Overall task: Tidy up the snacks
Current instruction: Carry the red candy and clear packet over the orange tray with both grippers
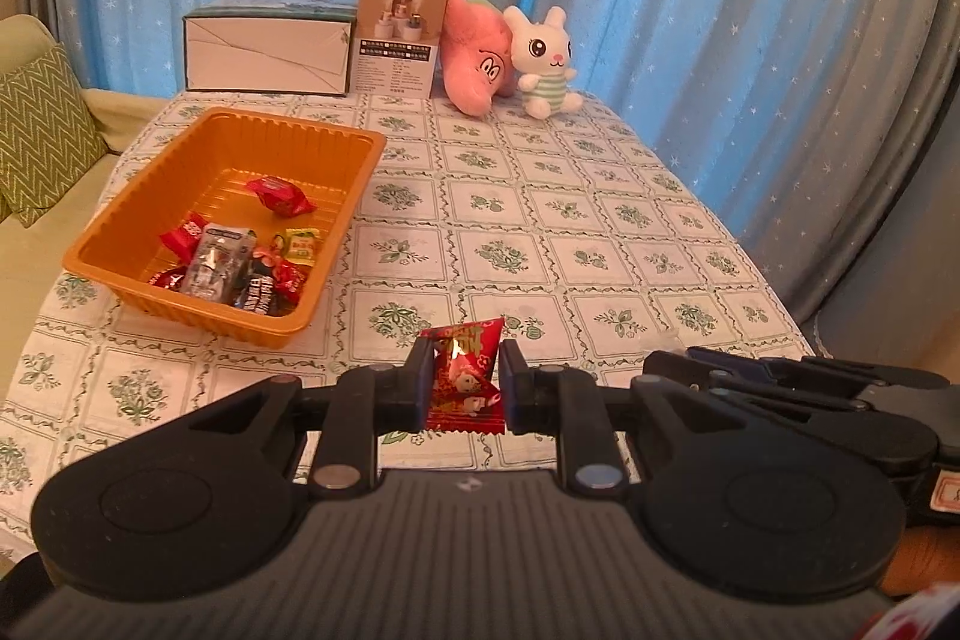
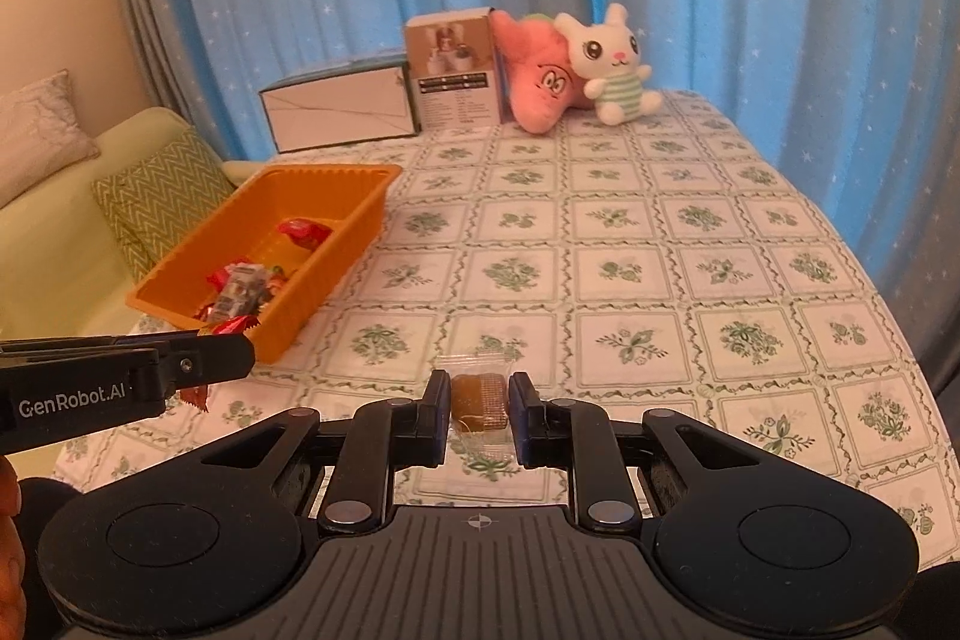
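My left gripper is shut on a red snack packet and holds it above the tablecloth, right of the orange tray. The tray holds several wrapped snacks. My right gripper is shut on a brown snack in a clear wrapper, low over the table. In the right wrist view the left gripper comes in from the left with the red packet, next to the tray. In the left wrist view the right gripper's body lies at the right.
At the table's far edge stand a white box, a small carton, a pink plush and a white rabbit plush. A sofa with a green cushion is on the left. Blue curtains hang behind.
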Tool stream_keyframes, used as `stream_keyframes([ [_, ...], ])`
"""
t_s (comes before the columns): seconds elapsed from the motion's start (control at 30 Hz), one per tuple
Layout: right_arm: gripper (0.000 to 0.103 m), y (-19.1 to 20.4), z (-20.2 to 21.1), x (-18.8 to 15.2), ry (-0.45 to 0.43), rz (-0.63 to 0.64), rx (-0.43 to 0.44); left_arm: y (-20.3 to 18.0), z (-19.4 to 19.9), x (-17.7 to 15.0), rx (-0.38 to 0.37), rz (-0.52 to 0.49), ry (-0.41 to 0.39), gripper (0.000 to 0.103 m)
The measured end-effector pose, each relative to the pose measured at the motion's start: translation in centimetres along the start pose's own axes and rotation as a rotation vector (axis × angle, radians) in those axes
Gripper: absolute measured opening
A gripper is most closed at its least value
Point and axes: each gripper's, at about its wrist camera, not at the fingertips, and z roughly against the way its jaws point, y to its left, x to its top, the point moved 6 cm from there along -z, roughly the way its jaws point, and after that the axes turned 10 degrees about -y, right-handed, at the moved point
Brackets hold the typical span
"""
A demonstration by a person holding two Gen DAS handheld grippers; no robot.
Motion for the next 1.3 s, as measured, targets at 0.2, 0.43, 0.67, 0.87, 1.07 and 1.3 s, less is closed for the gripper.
stream_keyframes([
  [0.2, 0.021, 1.7, 0.5, 0.3, -0.008, 0.029, 0.022, 1.0, 1.6, 0.1, 0.023, 0.001, -0.015, 0.02],
  [0.43, 0.021, 3.5, 0.6, 0.4, -0.009, 0.061, 0.043, 2.6, 3.0, 0.0, 0.053, 0.009, -0.027, 0.02],
  [0.67, 0.021, 4.9, 0.4, 0.6, -0.011, 0.081, 0.06, 4.0, 3.8, 0.1, 0.077, 0.017, -0.035, 0.02],
  [0.87, 0.021, 5.9, 0.1, 0.6, -0.009, 0.095, 0.076, 5.0, 4.0, 0.2, 0.093, 0.027, -0.037, 0.02],
  [1.07, 0.021, 6.6, -0.5, 0.5, -0.003, 0.099, 0.089, 5.9, 3.9, -0.1, 0.108, 0.038, -0.031, 0.02],
  [1.3, 0.021, 7.1, -1.4, 0.4, 0.005, 0.099, 0.097, 6.8, 3.4, -0.3, 0.122, 0.045, -0.022, 0.02],
])
